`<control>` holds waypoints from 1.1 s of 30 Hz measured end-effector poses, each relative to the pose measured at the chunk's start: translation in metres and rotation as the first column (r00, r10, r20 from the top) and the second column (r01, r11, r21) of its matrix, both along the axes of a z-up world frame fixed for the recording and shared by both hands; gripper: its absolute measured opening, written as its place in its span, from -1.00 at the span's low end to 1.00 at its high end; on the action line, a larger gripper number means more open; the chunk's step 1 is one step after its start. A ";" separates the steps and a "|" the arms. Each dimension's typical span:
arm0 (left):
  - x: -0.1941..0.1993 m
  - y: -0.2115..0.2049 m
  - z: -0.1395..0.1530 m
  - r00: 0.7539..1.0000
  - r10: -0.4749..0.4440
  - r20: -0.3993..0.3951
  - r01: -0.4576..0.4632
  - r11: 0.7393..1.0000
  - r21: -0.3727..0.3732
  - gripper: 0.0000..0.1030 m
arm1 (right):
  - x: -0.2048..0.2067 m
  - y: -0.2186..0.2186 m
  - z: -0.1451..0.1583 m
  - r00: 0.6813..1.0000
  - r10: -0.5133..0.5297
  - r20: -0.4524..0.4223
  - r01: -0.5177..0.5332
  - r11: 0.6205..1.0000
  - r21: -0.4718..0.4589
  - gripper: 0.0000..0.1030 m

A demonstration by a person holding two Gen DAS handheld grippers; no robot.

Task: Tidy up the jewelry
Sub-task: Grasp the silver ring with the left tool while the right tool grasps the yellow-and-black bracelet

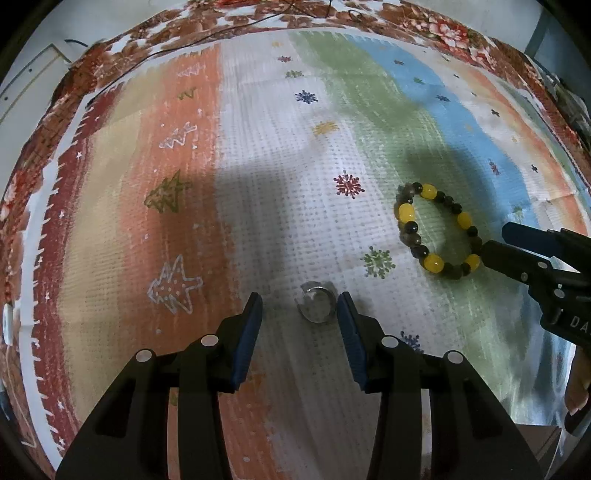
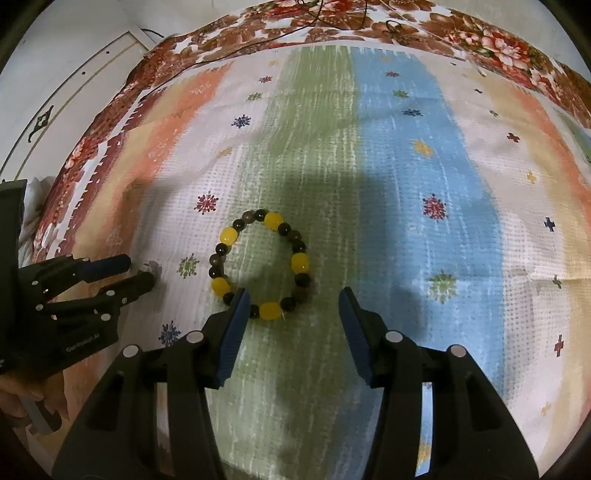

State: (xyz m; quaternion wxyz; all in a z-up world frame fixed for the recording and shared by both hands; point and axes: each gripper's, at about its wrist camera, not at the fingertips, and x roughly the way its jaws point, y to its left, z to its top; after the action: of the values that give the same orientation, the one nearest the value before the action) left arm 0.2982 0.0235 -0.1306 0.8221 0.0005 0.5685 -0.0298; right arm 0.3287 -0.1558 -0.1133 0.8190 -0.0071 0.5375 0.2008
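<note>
A bead bracelet [image 2: 263, 263] with yellow and dark beads lies flat on the striped cloth. My right gripper [image 2: 291, 299] is open, its fingertips either side of the bracelet's near edge, low over the cloth. In the left wrist view the bracelet [image 1: 437, 230] lies at the right with the right gripper [image 1: 496, 240] at its edge. A small silver ring [image 1: 317, 306] lies on the cloth between the fingertips of my open left gripper [image 1: 300, 304], close to the right finger. In the right wrist view the left gripper [image 2: 142, 271] is at the far left, the ring [image 2: 152, 269] at its tips.
The striped cloth [image 2: 406, 184] with snowflake and tree prints covers a floral red bedspread [image 2: 461, 33]. A thin dark cable [image 1: 192, 40] runs along the far edge. A white door or panel [image 2: 74, 85] stands at the far left.
</note>
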 end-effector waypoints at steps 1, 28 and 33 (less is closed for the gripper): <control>0.001 0.000 -0.001 1.000 -0.001 -0.002 0.001 1.000 0.000 -0.18 | 0.002 0.000 -0.001 1.000 -0.003 -0.001 0.003 1.000 -0.004 -0.01; 0.003 0.007 -0.006 1.000 0.005 -0.003 -0.005 1.000 0.027 -0.63 | 0.005 0.013 -0.019 0.999 0.039 0.006 -0.038 0.992 -0.124 -0.78; 0.001 0.010 -0.002 1.000 0.018 -0.004 -0.018 1.000 0.005 -0.63 | -0.004 0.019 -0.013 0.998 0.061 0.019 -0.058 0.990 -0.130 -0.78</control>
State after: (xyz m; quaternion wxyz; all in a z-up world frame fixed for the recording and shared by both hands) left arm 0.2990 0.0335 -0.1327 0.8213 -0.0028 0.5701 -0.0209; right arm 0.3251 -0.1364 -0.1268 0.8167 -0.0786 0.5394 0.1897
